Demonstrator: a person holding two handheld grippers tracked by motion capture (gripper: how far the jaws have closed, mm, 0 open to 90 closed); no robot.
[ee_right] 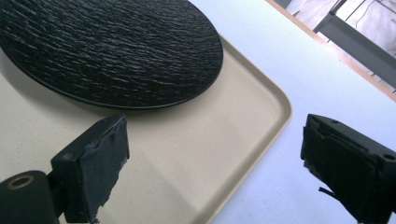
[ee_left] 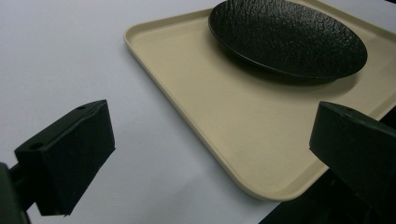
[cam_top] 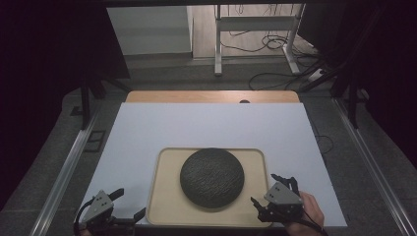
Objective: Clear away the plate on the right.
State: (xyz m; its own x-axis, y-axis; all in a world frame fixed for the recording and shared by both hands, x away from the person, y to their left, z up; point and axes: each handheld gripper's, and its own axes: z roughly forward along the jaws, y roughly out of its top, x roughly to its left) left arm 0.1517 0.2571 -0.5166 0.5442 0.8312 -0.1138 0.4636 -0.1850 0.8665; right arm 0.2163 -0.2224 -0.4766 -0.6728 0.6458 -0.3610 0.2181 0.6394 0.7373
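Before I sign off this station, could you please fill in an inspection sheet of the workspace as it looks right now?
Surface: white board on a wooden table; no marks seen.
Job's things: beige tray at the near edge; black textured plate lies on it, roughly centred.
Clutter: nothing seen on the board.
Grippers: left gripper at the tray's near left corner, jaws open around that corner, not pressing it; right gripper at the near right corner, jaws open and astride the tray's rim, nothing held.
Cables: a black cable trails from each gripper; loose leads on the floor beyond the table.
Surroundings: dim room, metal frame legs behind, rails along both sides.
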